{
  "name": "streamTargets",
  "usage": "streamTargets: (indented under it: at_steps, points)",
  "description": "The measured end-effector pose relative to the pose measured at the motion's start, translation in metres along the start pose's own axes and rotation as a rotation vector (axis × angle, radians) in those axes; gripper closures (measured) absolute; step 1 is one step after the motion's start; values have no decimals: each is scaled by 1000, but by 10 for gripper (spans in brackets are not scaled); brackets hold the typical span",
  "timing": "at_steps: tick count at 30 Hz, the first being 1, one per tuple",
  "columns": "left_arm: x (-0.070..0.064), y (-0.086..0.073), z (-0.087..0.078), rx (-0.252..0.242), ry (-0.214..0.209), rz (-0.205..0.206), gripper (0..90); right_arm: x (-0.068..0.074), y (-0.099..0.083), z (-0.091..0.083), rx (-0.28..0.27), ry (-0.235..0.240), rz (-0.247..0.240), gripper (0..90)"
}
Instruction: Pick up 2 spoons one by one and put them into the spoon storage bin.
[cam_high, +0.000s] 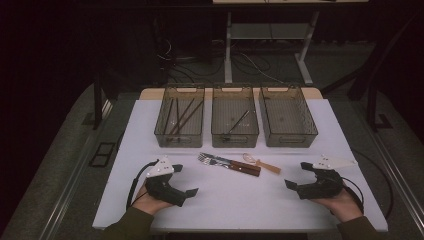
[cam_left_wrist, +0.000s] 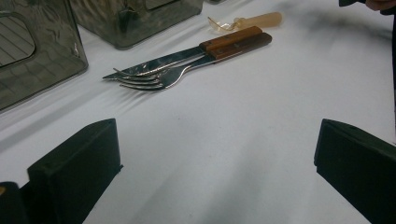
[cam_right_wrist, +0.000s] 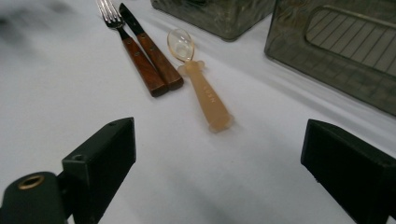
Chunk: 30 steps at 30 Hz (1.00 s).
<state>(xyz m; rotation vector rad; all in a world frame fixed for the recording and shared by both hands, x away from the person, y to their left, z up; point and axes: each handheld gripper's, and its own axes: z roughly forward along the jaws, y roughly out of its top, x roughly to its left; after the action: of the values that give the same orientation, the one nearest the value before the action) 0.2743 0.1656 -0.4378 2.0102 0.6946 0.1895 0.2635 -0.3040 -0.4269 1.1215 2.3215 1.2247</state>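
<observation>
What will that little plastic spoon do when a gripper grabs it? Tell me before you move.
The spoon looks like translucent plastic, so probably light and apt to skid on the smooth white table. Its thick, flattish handle likely won't roll and seems stiff. Lying flat, it may be hard to get the jaws under.

The only lettering in sight is a short line of raised characters moulded along the handle of the translucent amber spoon (cam_right_wrist: 201, 84), seen in the right gripper view at about twelve o'clock from the jaws; the characters are too blurred and small to read. No other text, label, brand, number or sign can be read anywhere.
</observation>
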Motion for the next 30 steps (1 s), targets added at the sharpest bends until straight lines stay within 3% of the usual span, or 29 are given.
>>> streamTargets:
  at_steps: [1,3,7,23,30]
  points:
    - [0,0,0,-4,0,-3,0,0,2,-1,5,-8,-2,99]
    - [0,0,0,-2,-3,-3,0,-2,5,-1,20,31,-6,100]
    - [-1,0,0,2,-6,-4,0,-3,9,2,38,58,-11,101]
    - [-2,1,2,11,-1,13,5,-11,31,15,42,100,-16,101]
    - [-4,1,3,14,0,20,17,-7,45,20,29,120,-39,101]
